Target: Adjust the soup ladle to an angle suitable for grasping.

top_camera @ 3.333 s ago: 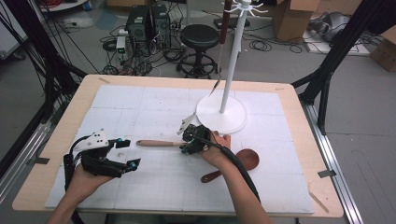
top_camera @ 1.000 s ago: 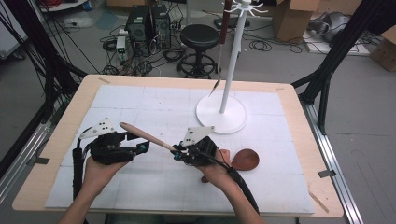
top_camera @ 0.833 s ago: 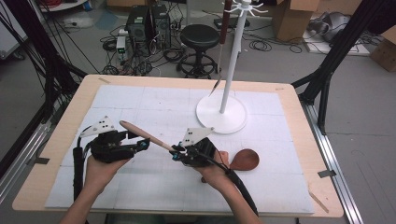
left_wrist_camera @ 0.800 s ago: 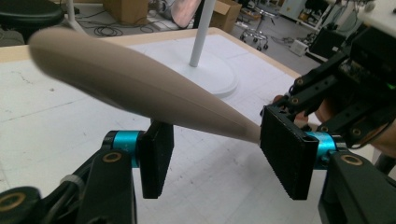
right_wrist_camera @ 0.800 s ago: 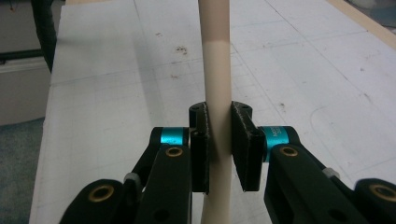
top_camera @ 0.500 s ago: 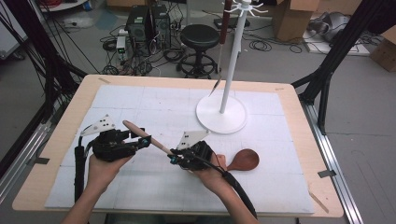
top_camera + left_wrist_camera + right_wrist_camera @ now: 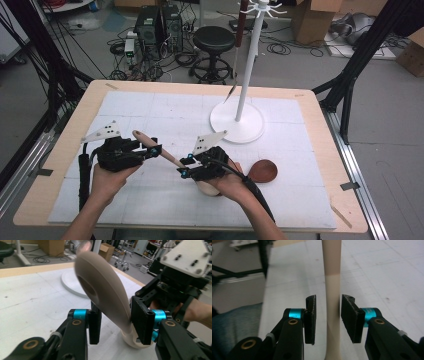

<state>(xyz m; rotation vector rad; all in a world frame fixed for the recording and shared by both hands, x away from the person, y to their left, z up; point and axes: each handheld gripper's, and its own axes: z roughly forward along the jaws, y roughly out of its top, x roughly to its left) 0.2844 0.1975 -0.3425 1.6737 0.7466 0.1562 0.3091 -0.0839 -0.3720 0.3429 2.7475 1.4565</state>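
A person at a table (image 7: 320, 150) holds a gripper in each hand, with a pale spoon (image 7: 167, 156) passing between them. The spoon slants; its handle end is raised at the left, and its bowl rests on the white mat (image 7: 150, 102) under the right hand (image 7: 235, 182).

The left gripper (image 7: 152, 150) has just been closing; its pads (image 7: 142, 320) now pinch the handle end, beside the hanging hole. The right gripper (image 7: 186, 165) has just been opening; in the right gripper view its jaws stand narrowly apart, with the shaft between them and a gap at each side, so it holds nothing.

Likely risks: the left grip sits at the very tip, on a smooth, tapering handle, so the spoon may swing or slip out once lifted; the right jaws are barely clear, so pulling them away crookedly could snag the shaft and twist it loose; the right hand lies just beside a dark brown spoon (image 7: 263, 171) and could knock it.

Counts: two grippers; two spoons on the mat, one pale, one dark; one white hook stand (image 7: 237, 122) behind them; one utensil (image 7: 240, 25) hanging from it; one mat; one stool (image 7: 214, 40) beyond the table.
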